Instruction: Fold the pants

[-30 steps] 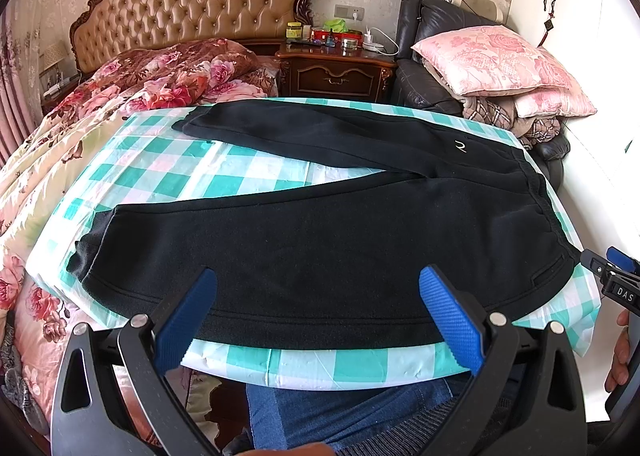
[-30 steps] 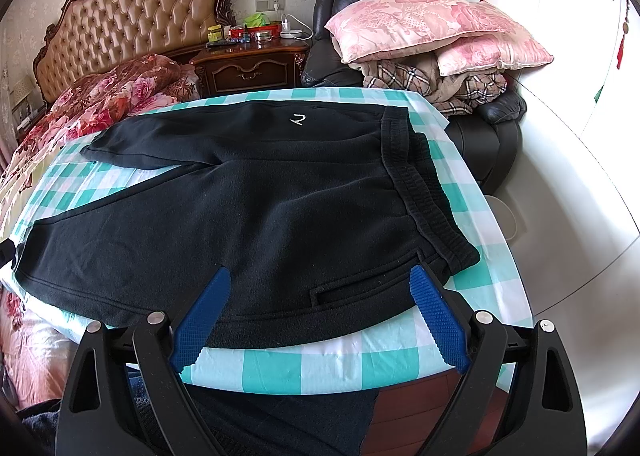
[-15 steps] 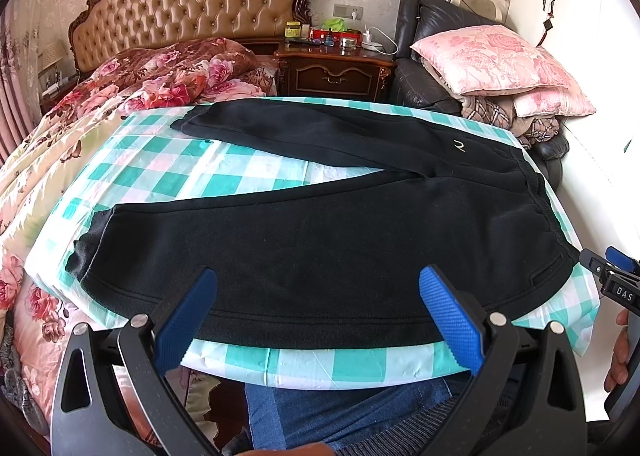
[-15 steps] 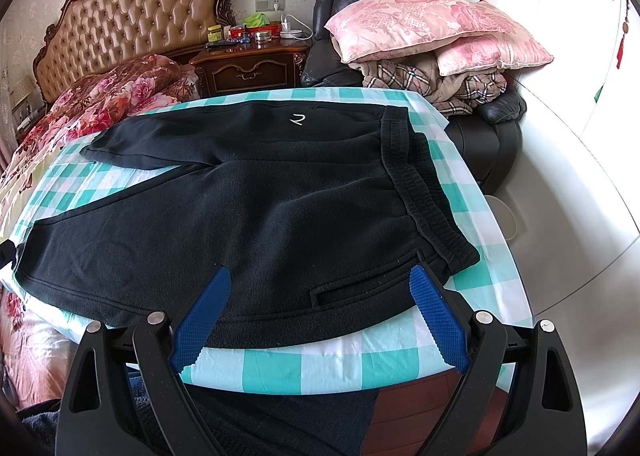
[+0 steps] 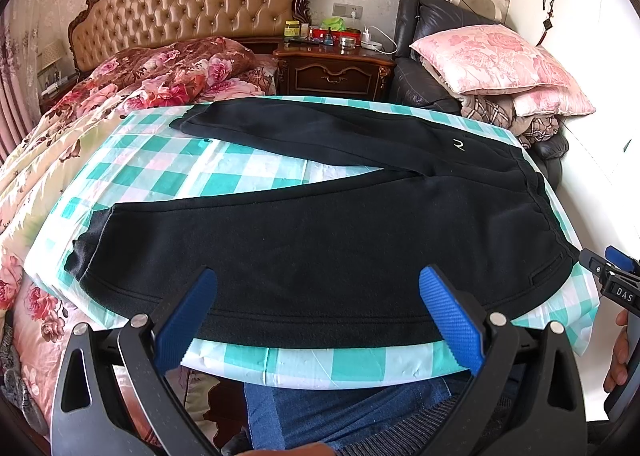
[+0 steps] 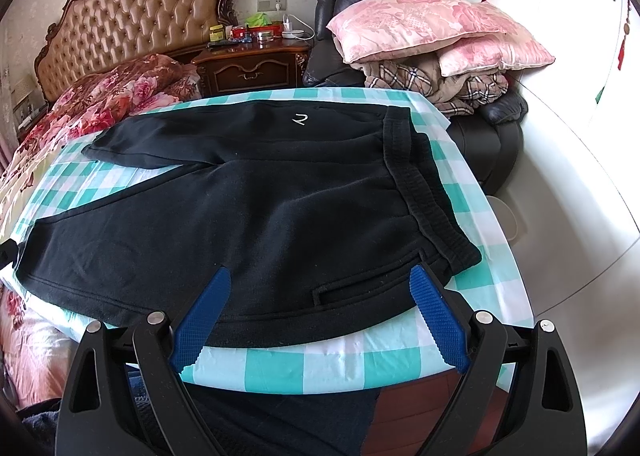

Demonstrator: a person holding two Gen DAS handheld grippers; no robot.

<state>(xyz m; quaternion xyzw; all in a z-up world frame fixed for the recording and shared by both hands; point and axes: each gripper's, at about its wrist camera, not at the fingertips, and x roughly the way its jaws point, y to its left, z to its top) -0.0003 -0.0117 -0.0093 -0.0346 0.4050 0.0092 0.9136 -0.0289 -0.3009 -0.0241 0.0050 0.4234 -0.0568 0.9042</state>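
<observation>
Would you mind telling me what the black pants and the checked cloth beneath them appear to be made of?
The pants look like matte, fuzzy fleece knit, with lint specks and a ribbed waistband. The checked cloth seems thin plastic or coated sheet, with a slight sheen and sharp fold creases; woven cotton cannot be ruled out.

1. The left gripper (image 5: 318, 310) drifted very slightly, so the pants (image 5: 320, 240) sat marginally lower and further right in its view.
2. The right gripper's (image 6: 320, 316) view showed no visible shift.

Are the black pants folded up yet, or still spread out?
Spread out. The black pants lie flat on the checkered cloth, both legs apart in a V, waistband at the right.
</observation>
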